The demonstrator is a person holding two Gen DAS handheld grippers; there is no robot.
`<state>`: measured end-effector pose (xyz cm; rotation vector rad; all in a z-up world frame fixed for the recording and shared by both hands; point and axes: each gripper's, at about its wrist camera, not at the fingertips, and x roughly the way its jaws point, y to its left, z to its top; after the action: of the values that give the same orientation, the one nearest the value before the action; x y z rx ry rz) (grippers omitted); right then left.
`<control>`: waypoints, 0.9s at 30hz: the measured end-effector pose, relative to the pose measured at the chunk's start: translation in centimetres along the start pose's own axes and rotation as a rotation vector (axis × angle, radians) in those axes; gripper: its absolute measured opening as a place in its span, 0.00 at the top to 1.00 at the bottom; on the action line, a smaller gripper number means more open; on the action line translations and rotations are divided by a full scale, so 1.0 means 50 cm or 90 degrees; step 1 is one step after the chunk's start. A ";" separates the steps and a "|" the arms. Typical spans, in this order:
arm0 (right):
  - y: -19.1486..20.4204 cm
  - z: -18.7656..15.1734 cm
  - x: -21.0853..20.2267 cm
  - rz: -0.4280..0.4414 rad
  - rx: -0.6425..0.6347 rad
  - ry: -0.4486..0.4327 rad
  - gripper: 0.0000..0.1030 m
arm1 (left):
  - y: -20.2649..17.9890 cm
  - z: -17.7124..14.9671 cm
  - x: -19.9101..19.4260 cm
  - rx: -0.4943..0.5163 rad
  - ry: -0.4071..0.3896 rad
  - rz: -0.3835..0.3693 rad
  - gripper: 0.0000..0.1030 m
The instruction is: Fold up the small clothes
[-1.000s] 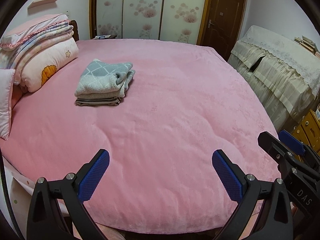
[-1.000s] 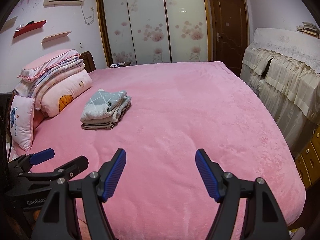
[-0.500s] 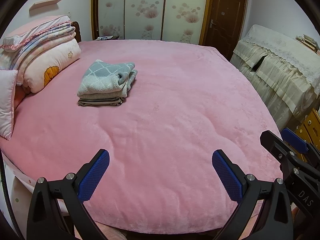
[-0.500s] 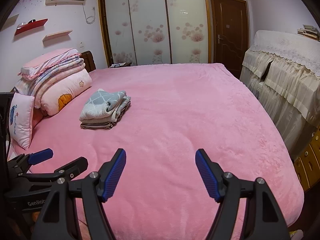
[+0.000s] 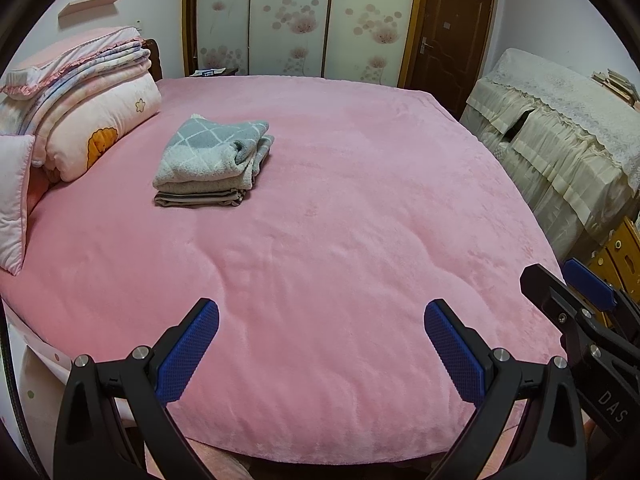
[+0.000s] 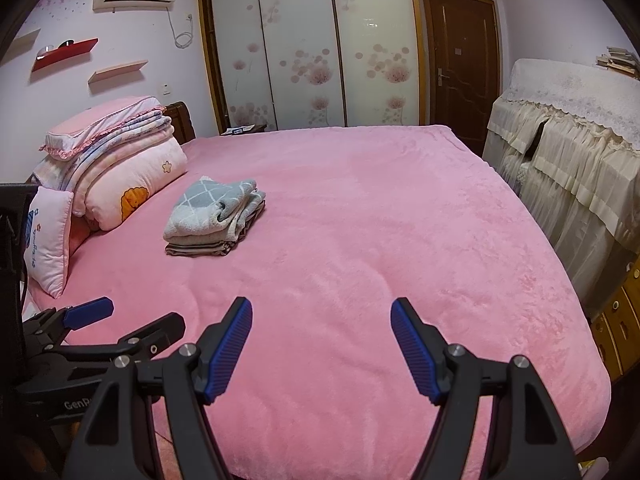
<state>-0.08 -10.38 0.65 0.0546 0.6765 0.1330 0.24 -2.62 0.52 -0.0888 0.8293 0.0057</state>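
A stack of folded small clothes (image 5: 212, 162), a grey-and-white checked piece on top of beige ones, lies on the pink bed (image 5: 340, 248) at the far left; it also shows in the right wrist view (image 6: 216, 216). My left gripper (image 5: 320, 320) is open and empty above the bed's near edge, far from the stack. My right gripper (image 6: 320, 316) is open and empty, beside it to the right. Each gripper shows at the edge of the other's view.
Folded quilts and pillows (image 5: 80, 120) pile at the bed's left end. A small pink pillow (image 6: 48, 236) leans beside them. A cloth-covered cabinet (image 5: 560, 140) stands right of the bed, a yellow drawer unit (image 5: 620, 252) near it. Wardrobe doors (image 6: 320, 48) and a brown door (image 6: 460, 60) are behind.
Both views have shifted slightly; the stack and bed sit a little lower and further right in the left wrist view. Both grippers stay open and empty.
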 end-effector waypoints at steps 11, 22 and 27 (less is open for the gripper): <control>-0.013 -0.003 -0.005 -0.006 0.009 0.004 0.30 | -0.002 -0.003 -0.004 0.001 -0.003 -0.004 0.01; -0.030 -0.005 -0.009 -0.010 0.018 0.011 0.30 | -0.002 -0.003 -0.012 0.007 0.000 -0.014 0.01; -0.030 -0.006 -0.008 -0.009 0.018 0.013 0.30 | -0.003 -0.003 -0.016 0.008 -0.003 -0.013 0.01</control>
<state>-0.40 -11.89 0.54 0.0756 0.6988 0.1101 -0.42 -2.77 1.03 -0.0859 0.8239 -0.0188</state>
